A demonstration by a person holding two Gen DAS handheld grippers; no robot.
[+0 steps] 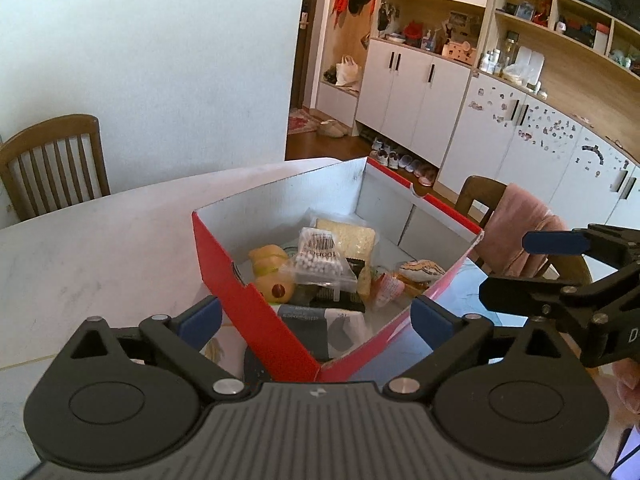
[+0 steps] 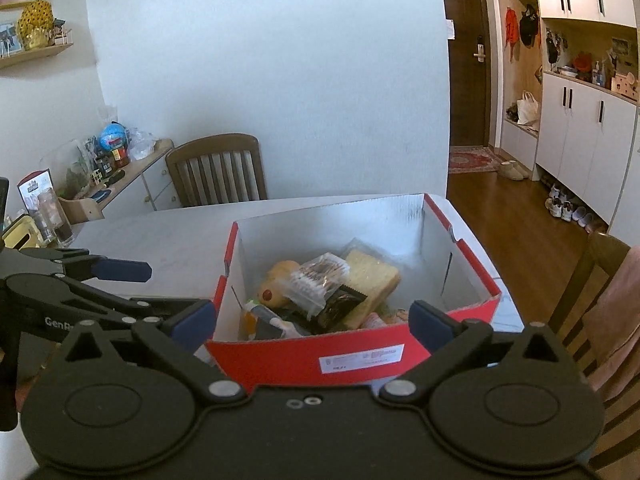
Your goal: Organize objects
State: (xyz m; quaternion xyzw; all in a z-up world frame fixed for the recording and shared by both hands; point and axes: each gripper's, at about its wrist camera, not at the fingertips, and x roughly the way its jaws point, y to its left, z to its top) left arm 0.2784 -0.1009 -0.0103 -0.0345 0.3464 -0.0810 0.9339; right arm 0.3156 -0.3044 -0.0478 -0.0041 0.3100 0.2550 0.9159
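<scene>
A red cardboard box (image 1: 256, 312) with white inner walls stands on the white table (image 1: 100, 248). Inside lie a yellow plush toy (image 1: 272, 268), a bag of cotton swabs (image 1: 320, 260), a wrapped slice of bread (image 1: 352, 236), a black packet (image 2: 340, 304) and other small packs. My left gripper (image 1: 316, 316) is open, with the box's near corner between its blue pads and untouched by them. My right gripper (image 2: 312, 320) is open in front of the box's (image 2: 304, 354) labelled wall. Nothing is held. Each gripper also shows at the edge of the other's view.
A wooden chair (image 2: 216, 168) stands at the table's far side against the wall. Another chair with a pink cloth (image 1: 516, 220) is on the right. A cluttered sideboard (image 2: 132, 168) is at the left. White cupboards (image 1: 412, 92) and shoes line the right wall.
</scene>
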